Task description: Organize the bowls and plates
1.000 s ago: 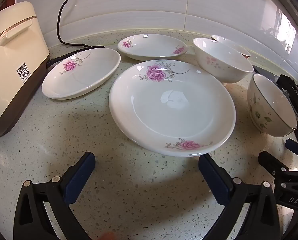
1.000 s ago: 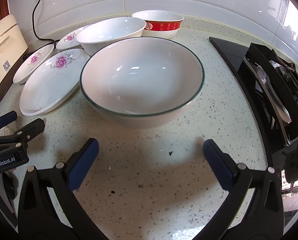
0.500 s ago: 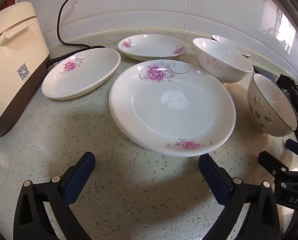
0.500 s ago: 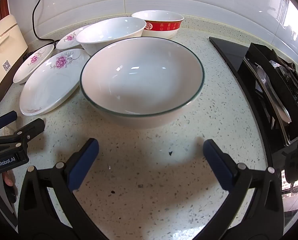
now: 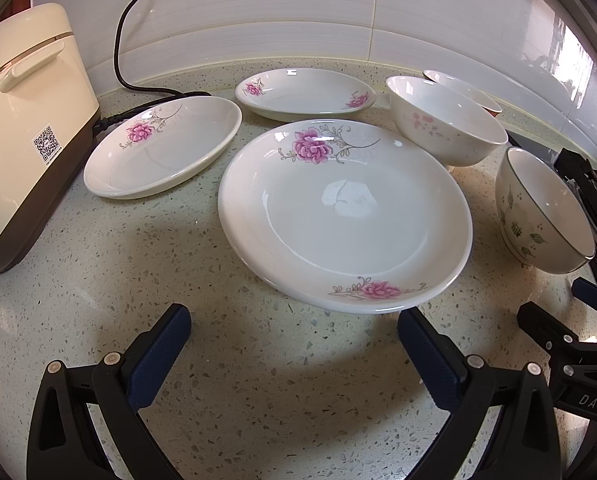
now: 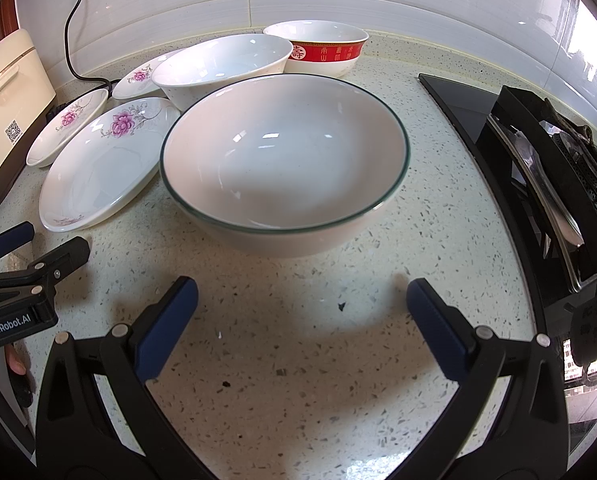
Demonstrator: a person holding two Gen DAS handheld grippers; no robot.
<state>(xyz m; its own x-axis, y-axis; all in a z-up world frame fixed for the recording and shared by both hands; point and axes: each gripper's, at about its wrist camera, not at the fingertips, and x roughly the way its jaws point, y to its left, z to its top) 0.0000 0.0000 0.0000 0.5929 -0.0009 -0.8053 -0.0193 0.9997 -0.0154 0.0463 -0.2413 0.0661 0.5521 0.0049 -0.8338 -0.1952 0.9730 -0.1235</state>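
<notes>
Speckled counter (image 5: 98, 280) fills your left view: your left gripper (image 5: 294, 344) is wide open, with the big flower plate (image 5: 344, 216) just ahead of its tips. Your right view shows the right gripper (image 6: 302, 304) open too, facing the green-rimmed bowl (image 6: 284, 164). Nothing has moved; sorting hasn't started.

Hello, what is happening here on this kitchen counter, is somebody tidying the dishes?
A person holds two grippers over a speckled counter, and neither holds anything. The left gripper is open in front of the large flowered plate. The right gripper is open before the green-rimmed bowl. Two smaller flowered plates and two other bowls lie unstacked, so sorting has not begun.
</notes>
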